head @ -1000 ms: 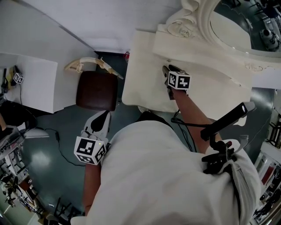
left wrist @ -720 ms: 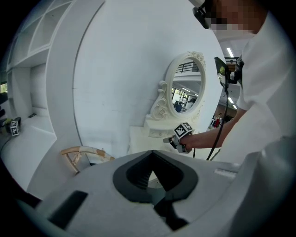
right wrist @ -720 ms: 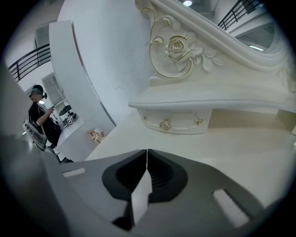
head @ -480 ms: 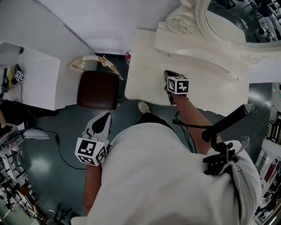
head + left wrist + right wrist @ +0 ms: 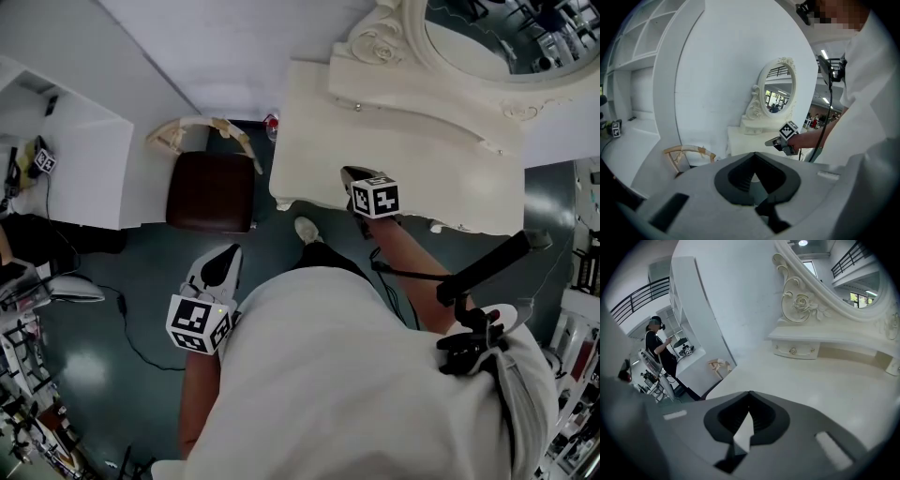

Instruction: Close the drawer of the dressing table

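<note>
Right gripper (image 5: 349, 172): fingers are pressed together, empty, above the surface (image 5: 427, 164).
Left gripper (image 5: 225, 253): fingers are held together, empty, over the floor (image 5: 112, 314).
Drawer (image 5: 793, 351): seen shut, well ahead of right fingers, beneath the mirror (image 5: 862, 273).

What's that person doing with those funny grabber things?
A person holds a grabber in each hand at a white dressing table. The right gripper is shut and empty, over the table's front edge. The left gripper hangs shut over the floor near the brown stool. Nothing sticks out of the table's front.
</note>
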`<action>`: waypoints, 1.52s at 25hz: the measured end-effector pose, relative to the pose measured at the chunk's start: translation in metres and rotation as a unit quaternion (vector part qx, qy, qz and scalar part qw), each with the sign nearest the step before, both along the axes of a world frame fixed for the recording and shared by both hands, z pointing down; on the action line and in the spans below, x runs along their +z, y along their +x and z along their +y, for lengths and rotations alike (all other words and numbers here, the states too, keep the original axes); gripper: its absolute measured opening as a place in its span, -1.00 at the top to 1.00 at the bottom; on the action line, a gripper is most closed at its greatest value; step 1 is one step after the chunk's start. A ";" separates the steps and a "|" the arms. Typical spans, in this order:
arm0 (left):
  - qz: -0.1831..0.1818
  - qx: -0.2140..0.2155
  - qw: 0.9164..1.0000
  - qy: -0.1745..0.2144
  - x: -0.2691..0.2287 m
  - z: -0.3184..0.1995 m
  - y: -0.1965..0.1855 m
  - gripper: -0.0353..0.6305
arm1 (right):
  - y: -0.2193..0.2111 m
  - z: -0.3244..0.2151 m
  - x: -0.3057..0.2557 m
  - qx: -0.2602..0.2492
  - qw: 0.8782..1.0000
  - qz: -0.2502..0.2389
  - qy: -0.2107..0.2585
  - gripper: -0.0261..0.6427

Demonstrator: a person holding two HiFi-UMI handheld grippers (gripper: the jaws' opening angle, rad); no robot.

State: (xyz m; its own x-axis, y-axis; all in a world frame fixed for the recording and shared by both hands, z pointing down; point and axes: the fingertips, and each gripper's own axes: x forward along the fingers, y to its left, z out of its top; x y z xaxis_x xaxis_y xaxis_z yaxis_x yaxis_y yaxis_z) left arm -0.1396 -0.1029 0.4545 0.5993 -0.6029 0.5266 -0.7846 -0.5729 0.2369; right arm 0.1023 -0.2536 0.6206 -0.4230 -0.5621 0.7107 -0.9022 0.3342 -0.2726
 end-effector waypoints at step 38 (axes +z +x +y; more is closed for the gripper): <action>0.015 0.049 0.998 0.020 0.021 0.188 -0.016 0.89 | -0.083 0.235 -0.075 -0.115 0.989 0.023 0.087 0.92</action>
State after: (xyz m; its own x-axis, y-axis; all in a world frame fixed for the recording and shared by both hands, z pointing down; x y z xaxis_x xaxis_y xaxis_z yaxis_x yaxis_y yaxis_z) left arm -0.1553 0.0854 0.4754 0.6724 -0.5605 0.4834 -0.7164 -0.6569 0.2349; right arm 0.0197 -0.0182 0.5456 -0.5227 -0.5706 0.6334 -0.8073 0.5702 -0.1525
